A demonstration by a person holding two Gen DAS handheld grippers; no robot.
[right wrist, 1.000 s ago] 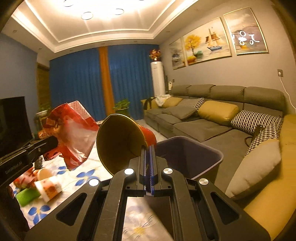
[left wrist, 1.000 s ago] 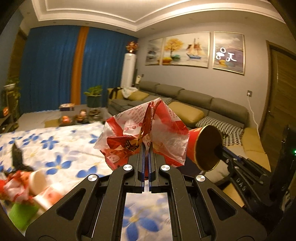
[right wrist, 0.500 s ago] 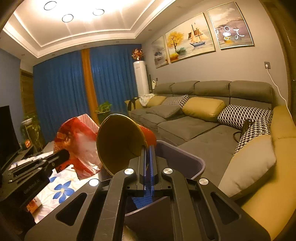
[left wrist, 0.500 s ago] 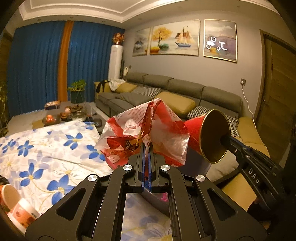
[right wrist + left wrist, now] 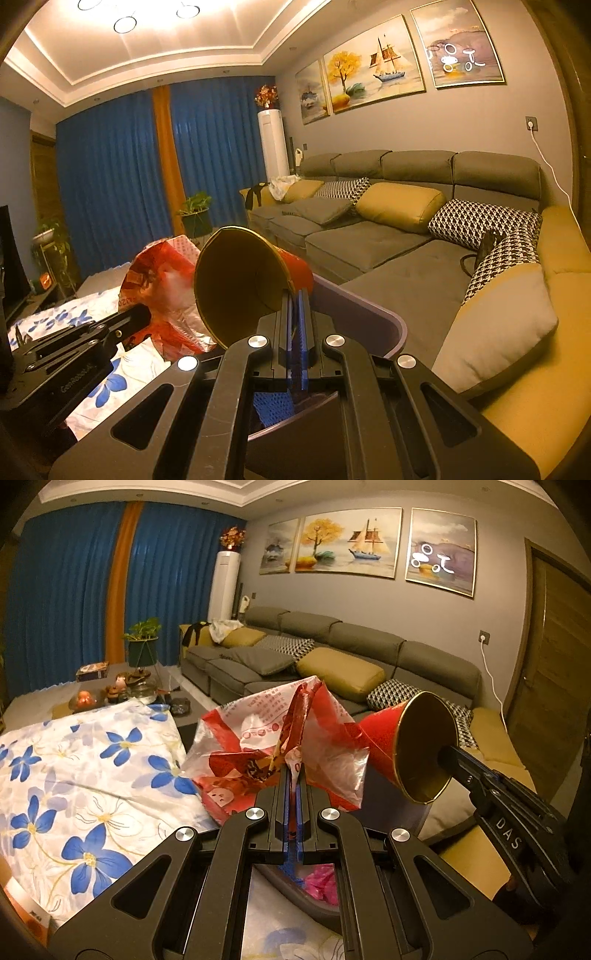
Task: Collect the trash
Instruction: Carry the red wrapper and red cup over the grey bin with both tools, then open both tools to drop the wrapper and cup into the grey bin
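2 tools pinch crumpled red wrapper [image 5: 280, 746] and gold-lined red cup [image 5: 243, 284].

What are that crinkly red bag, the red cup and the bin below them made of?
The red bag looks like thin glossy plastic film: partly see-through, creased, printed. The red cup seems coated paper, with a smooth gold-looking lining. The bin appears to be matte grey-purple moulded plastic with a rounded rim.

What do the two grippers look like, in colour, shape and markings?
Both are matte black, with angular linkage arms, triangular cut-outs and round silver pivot bolts. The narrow fingers carry blue textured pads. The right gripper has "DAS" in pale letters on its side; the left gripper has faint pale lettering that is too blurred to read. No cables or sleeves are visible.
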